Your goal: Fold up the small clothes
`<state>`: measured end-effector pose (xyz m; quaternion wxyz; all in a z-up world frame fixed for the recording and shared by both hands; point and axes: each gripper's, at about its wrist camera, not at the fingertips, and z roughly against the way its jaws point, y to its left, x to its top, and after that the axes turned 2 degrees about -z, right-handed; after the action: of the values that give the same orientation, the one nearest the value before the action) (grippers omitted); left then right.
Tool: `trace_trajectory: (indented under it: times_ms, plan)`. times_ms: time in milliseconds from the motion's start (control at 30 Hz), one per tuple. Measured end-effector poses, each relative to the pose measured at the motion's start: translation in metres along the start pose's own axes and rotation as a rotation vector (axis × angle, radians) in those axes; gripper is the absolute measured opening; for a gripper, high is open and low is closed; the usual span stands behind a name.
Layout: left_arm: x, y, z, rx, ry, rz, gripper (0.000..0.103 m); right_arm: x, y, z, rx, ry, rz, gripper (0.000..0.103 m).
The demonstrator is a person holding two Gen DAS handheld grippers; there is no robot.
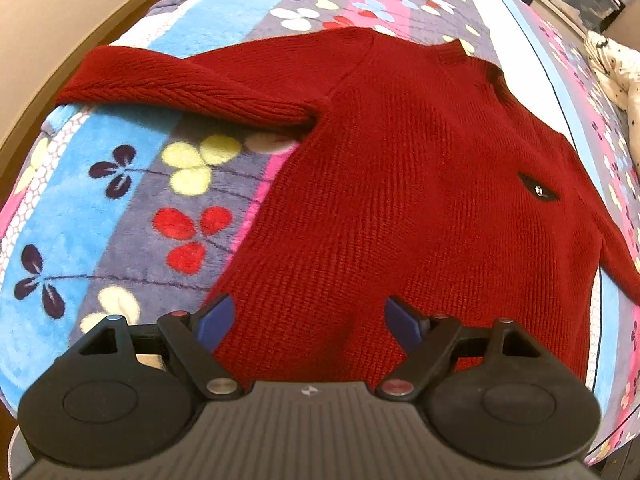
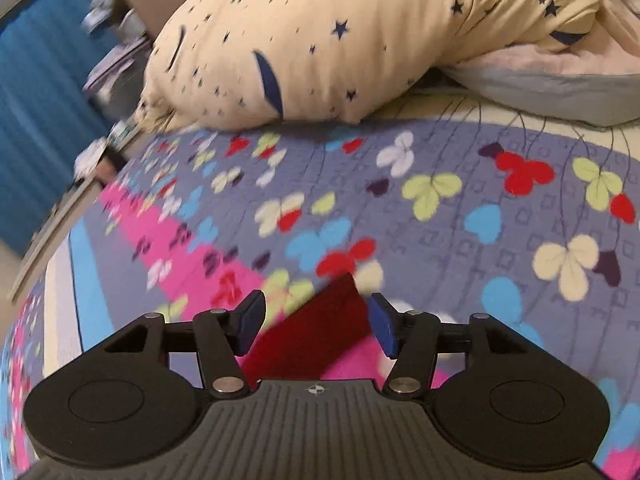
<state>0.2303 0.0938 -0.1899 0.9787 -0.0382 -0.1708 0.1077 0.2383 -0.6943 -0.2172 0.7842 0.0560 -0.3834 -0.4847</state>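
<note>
A red knit sweater lies flat on the flowered blanket, collar toward the far end. One sleeve stretches out to the left, and a small dark label sits on the chest. My left gripper hovers open over the sweater's near hem, its blue pads wide apart and pressing nothing. In the blurred right wrist view, my right gripper stands open above the blanket. A red strip of the sweater lies between its jaws, with a gap on the left side.
A cream pillow with dark stars lies across the far end of the bed, with a grey-pink cushion beside it. The same cream fabric shows at the right of the left wrist view. A blue curtain hangs beyond the bed's left edge.
</note>
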Motion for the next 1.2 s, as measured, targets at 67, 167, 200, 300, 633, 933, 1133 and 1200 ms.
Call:
trace_trajectory:
  times_ms: [67,167,200,300,633,933,1133,1200]
  plan:
    - [-0.001,-0.006,0.000,-0.003,0.004,-0.015,0.086,-0.005,-0.011,-0.010,-0.005,0.018,0.006,0.056]
    - [-0.003,-0.016,0.001,0.011,0.005,-0.034,0.086,-0.013,-0.012,-0.029,-0.069,0.052,0.020,0.030]
    - [-0.003,-0.018,0.002,0.013,0.005,-0.034,0.086,-0.018,-0.009,-0.037,-0.039,0.099,0.022,0.027]
    - [-0.001,-0.022,0.002,0.021,0.011,-0.034,0.086,-0.041,0.020,-0.059,0.052,0.260,0.119,0.027]
    - [0.013,-0.038,0.004,0.055,0.009,-0.055,0.086,-0.008,0.065,-0.096,0.162,0.118,0.094,0.041]
    - [0.010,-0.048,-0.016,0.059,0.056,-0.056,0.086,-0.003,-0.031,-0.094,0.213,0.152,-0.213,0.052]
    - [0.008,-0.054,-0.004,0.074,0.047,-0.062,0.086,-0.006,0.031,-0.136,0.128,0.165,-0.092,0.058]
    - [0.009,-0.054,0.002,0.078,0.043,-0.066,0.086,-0.010,0.049,-0.130,0.027,0.108,0.028,0.010]
